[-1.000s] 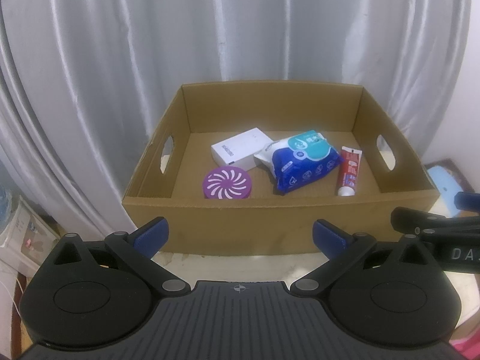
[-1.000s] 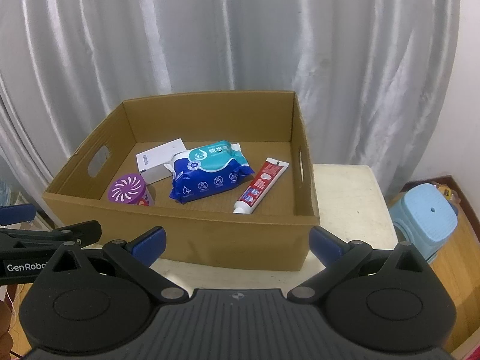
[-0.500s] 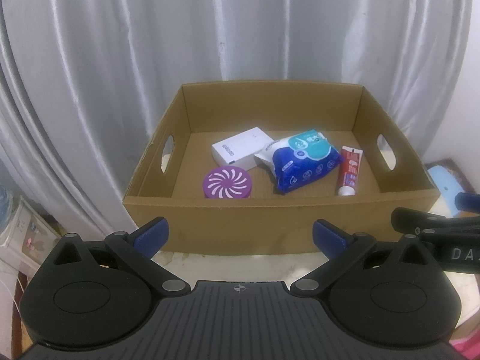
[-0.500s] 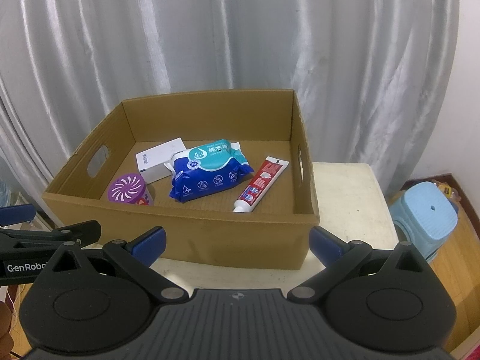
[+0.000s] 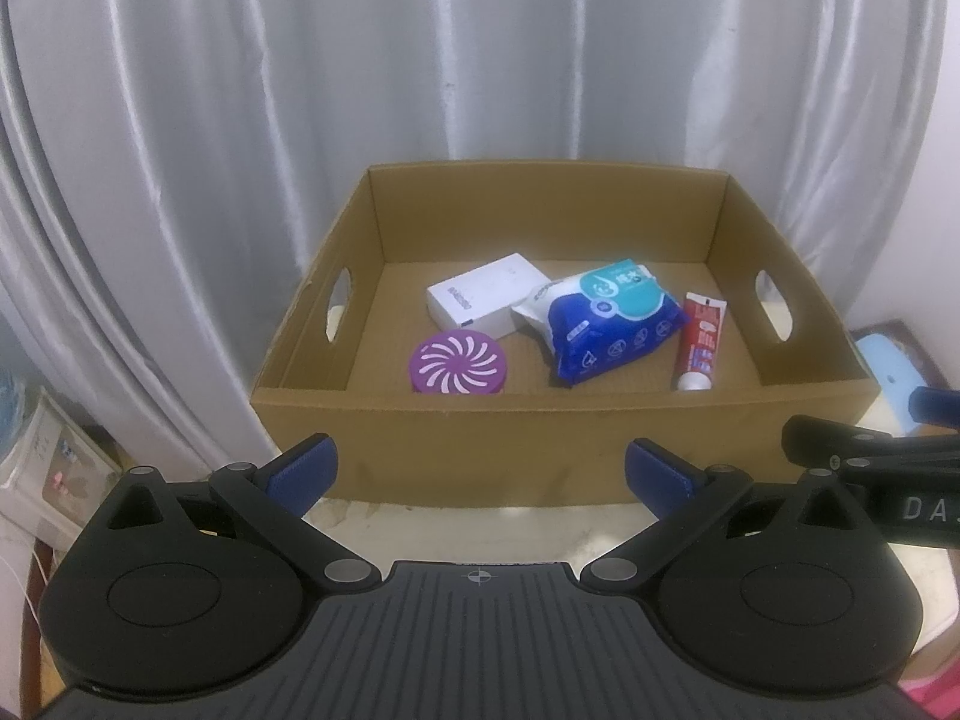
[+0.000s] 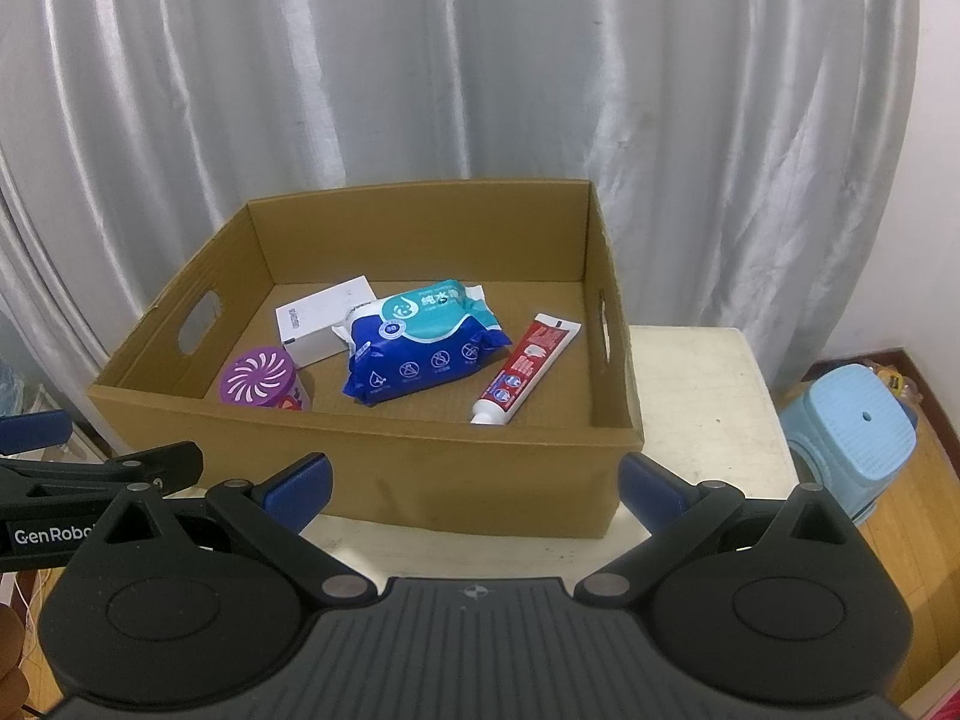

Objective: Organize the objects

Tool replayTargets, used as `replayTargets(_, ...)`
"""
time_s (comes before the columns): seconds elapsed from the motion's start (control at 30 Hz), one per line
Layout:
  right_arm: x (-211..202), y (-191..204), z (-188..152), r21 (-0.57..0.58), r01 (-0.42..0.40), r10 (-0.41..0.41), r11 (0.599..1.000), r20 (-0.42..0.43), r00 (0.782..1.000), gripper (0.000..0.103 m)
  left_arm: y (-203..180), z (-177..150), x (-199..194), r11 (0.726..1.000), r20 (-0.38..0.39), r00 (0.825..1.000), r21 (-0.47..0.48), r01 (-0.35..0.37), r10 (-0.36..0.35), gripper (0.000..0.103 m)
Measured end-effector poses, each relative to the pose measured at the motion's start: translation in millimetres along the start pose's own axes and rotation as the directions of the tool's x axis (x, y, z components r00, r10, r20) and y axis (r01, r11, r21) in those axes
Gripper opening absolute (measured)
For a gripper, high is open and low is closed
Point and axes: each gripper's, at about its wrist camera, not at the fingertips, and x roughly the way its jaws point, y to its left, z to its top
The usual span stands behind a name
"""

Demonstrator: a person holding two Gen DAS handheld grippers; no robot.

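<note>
Two empty grippers held short of a cardboard box of toiletries.

Nearest, the left gripper (image 5: 477, 471) and right gripper (image 6: 474, 483) each have their blue-padded fingers spread wide with nothing between them, side by side in front of the box. The cardboard box (image 6: 384, 456), matte brown with oval handle cut-outs, sits on a pale table (image 6: 702, 402); its near wall hides the lower part of the round purple air freshener (image 5: 459, 360) with a white swirl lid. Behind it lies a flat white carton (image 5: 483, 297), touching a glossy blue wet-wipes pack (image 5: 612, 324), with a red toothpaste tube (image 5: 699, 342) just beside. A light-blue plastic stool (image 6: 852, 438) stands to the right; grey satin curtains (image 6: 420, 72) hang behind.
</note>
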Motion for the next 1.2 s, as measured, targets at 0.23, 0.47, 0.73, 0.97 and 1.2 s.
replayTargets(0.23,-1.3,1.5,0.8,0.000,-0.001,0.001,1.000,0.000,1.000,0.103,0.0,-0.3,-0.6,1.000,0.002,1.000,0.002,0.001,-0.001,0.103)
replayTargets(0.47,-1.5,1.0,1.2,0.000,-0.001,0.001,1.000,0.000,1.000,0.103,1.1,-0.5,-0.3,1.000,0.004,1.000,0.005,0.003,-0.003,0.103)
replayTargets(0.73,-1.9,1.7,2.3,0.004,-0.002,0.002,1.000,-0.003,1.000,0.103,2.3,0.0,-0.1,1.000,0.005,1.000,0.005,0.003,-0.003,0.103)
replayTargets(0.97,-2.0,1.1,3.2,0.006,-0.003,0.003,1.000,-0.006,1.000,0.103,3.2,1.1,-1.1,1.000,0.006,1.000,0.007,0.000,0.000,0.103)
replayTargets(1.2,-2.2,1.2,3.4,0.006,-0.003,0.003,1.000,-0.006,1.000,0.103,2.9,1.9,-0.6,1.000,0.005,1.000,0.009,0.001,-0.001,0.103)
